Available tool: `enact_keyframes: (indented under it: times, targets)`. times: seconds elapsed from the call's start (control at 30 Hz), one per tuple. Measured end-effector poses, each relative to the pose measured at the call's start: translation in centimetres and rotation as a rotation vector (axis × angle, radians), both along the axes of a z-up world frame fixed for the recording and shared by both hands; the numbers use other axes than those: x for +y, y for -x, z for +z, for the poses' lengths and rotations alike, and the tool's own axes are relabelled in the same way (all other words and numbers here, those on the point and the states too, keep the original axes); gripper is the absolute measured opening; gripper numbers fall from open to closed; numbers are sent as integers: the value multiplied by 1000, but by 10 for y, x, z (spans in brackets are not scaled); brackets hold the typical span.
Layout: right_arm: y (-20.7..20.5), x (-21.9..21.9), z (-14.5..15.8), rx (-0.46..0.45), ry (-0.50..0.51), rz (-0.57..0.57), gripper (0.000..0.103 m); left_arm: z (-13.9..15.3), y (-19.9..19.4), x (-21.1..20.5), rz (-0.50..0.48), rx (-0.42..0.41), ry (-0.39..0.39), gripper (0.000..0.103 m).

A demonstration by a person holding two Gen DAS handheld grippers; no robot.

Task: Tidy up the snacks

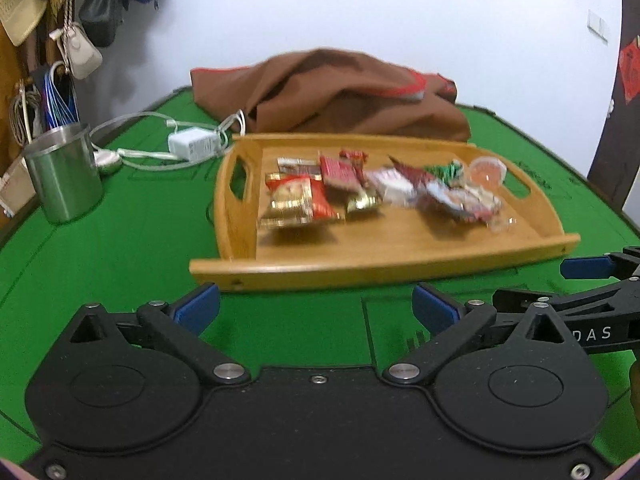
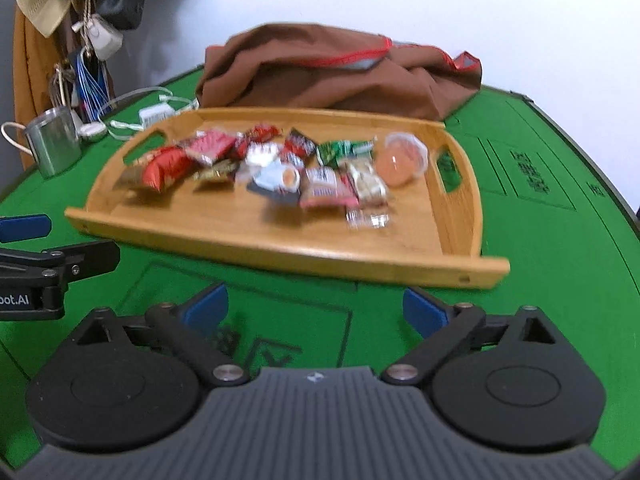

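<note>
On green table [image 1: 120, 248], wooden tray [image 1: 400, 268] lengthwise left-right, handles sideways

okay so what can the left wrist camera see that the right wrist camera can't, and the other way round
Only the left wrist view shows the dark panel with red paper at the right edge, and the right gripper reaching in from the right.

Only the right wrist view shows the printed boxes on the green table right of the tray, and the left gripper reaching in from the left.

Both show the wooden tray of snacks, the jelly cup at its right end, the brown cloth behind it, the steel cup, the white charger, and open, empty jaws.
</note>
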State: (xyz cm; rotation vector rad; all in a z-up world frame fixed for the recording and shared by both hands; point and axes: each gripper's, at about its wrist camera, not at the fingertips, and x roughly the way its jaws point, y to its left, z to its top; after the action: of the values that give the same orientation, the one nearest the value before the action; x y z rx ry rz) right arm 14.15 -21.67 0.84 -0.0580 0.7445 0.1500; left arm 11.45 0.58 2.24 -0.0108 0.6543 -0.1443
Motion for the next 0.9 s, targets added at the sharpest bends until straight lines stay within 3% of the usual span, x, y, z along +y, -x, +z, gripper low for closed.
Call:
enact_keyframes:
  times: [0.2, 0.63, 0.9]
  targets:
    - [2, -1, -13, 40, -5, -10, 103, -13, -2, -2, 6, 44, -14, 102]
    - [5, 2, -18, 1, 15, -20, 103, -23, -9, 1, 27, 105, 17, 103]
    - [5, 1, -18, -5, 13, -17, 103, -25, -11, -8, 27, 117, -38, 103]
